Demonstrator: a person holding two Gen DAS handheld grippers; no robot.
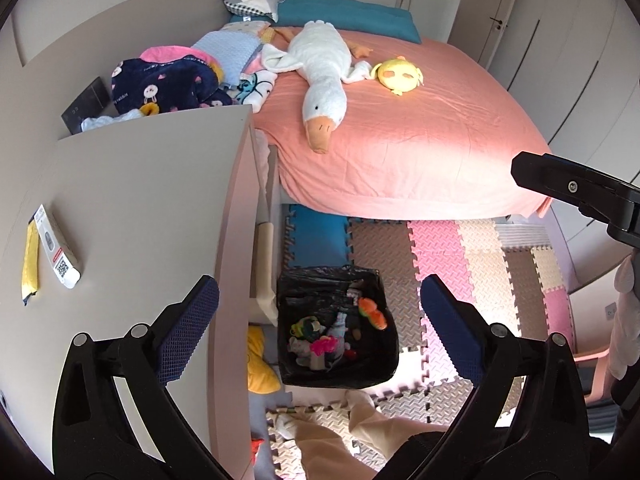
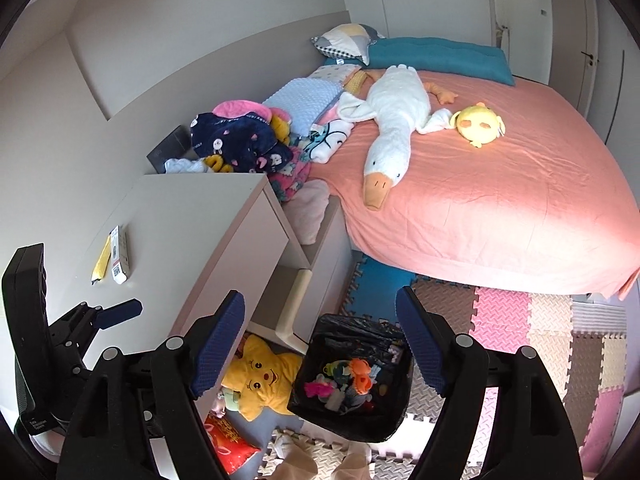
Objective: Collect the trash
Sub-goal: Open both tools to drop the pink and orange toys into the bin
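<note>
Trash left to collect: a white carton (image 1: 56, 246) and a yellow wrapper (image 1: 30, 259) lying side by side, touching or nearly so, on the bench (image 1: 152, 200) near its left edge. Carton looks like light, thin card, stiff enough to pinch across its narrow width but easy to crush. Wrapper looks flat, limp and slick; judged best nipped at one end, since it lies flush on the surface.

Bin (image 1: 340, 326), lined with a black bag, stands on the foam floor mat (image 1: 452, 256) just beside the bench's open side, at the foot of the bed (image 1: 420, 136). Already holds small colourful scraps.

Left gripper (image 1: 320, 320): jaws wide, nothing between the pads, bin seen through the gap. Right gripper (image 2: 320, 344): jaws apart, somewhat less wide, also empty, also above the bin.

Right wrist view alone shows a yellow star plush (image 2: 260, 380) and a red packet (image 2: 228, 440) on the floor under the bench, plus the left gripper hanging over the bench near the carton. Left wrist view shows only a corner of the plush, but gives the carton's label and code larger.
</note>
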